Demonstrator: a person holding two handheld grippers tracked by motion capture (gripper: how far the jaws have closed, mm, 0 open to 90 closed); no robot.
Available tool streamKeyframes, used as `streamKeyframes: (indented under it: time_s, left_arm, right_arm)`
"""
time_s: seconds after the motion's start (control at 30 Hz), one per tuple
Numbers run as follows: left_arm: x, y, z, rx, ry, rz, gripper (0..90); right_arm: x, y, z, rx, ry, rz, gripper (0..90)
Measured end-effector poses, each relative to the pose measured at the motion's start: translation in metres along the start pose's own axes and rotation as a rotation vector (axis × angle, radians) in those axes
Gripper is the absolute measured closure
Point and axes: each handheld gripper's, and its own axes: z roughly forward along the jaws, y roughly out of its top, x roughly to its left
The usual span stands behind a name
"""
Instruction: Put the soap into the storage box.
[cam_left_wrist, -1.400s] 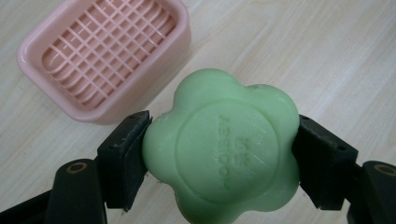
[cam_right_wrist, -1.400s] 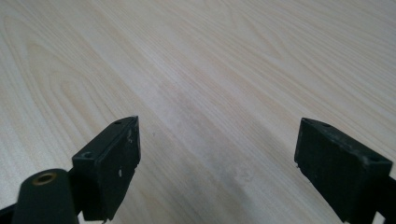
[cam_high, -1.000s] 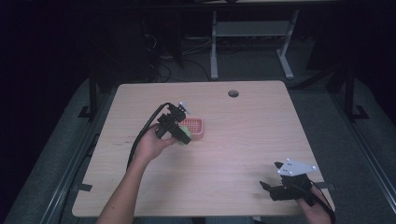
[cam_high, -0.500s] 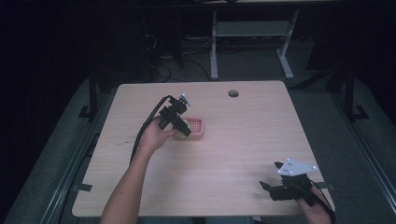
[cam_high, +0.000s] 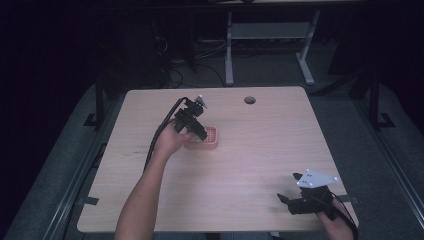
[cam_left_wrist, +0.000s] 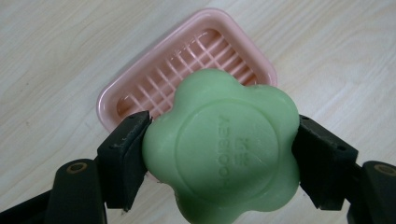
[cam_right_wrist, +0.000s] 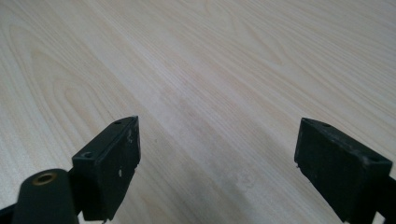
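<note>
A green flower-shaped soap (cam_left_wrist: 223, 149) is clamped between the jaws of my left gripper (cam_left_wrist: 219, 156), which is shut on it just above a pink slatted soap dish (cam_left_wrist: 187, 77). In the high view the left gripper (cam_high: 196, 131) hangs over the dish (cam_high: 211, 137) near the table's middle left, with a sliver of the green soap (cam_high: 198, 140) at its tips. My right gripper (cam_right_wrist: 218, 156) stands open with bare wood between its jaws. It rests by the table's front right corner (cam_high: 287, 201).
The wooden table (cam_high: 250, 165) has a round cable hole (cam_high: 249, 100) at its back edge. A metal frame (cam_high: 270, 35) stands on the dark floor behind. Dark rails run along both sides of the table.
My left gripper has carried the green soap forward and to the right, from beside the pink dish to over it. The right gripper has not moved.
</note>
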Motion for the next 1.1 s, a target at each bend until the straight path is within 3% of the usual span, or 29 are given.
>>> streamKeyframes:
  time_s: [0.3, 0.57, 0.9, 1.1]
  left_arm:
    - [0.009, 0.008, 0.019, 0.008, 0.004, -0.057, 26.5]
    - [0.012, 0.014, 0.034, 0.028, -0.001, -0.083, 26.5]
    - [0.014, 0.016, 0.042, 0.036, 0.002, -0.103, 26.4]
    - [0.014, 0.017, 0.043, 0.016, 0.008, -0.126, 26.4]
  right_arm:
    - [0.000, 0.000, 0.000, -0.008, 0.000, 0.003, 13.8]
    - [-0.001, 0.000, -0.001, -0.006, 0.000, 0.002, 13.8]
    - [-0.001, 0.000, -0.002, -0.010, 0.001, 0.003, 13.8]
    - [-0.001, 0.000, -0.001, -0.009, 0.000, -0.002, 13.8]
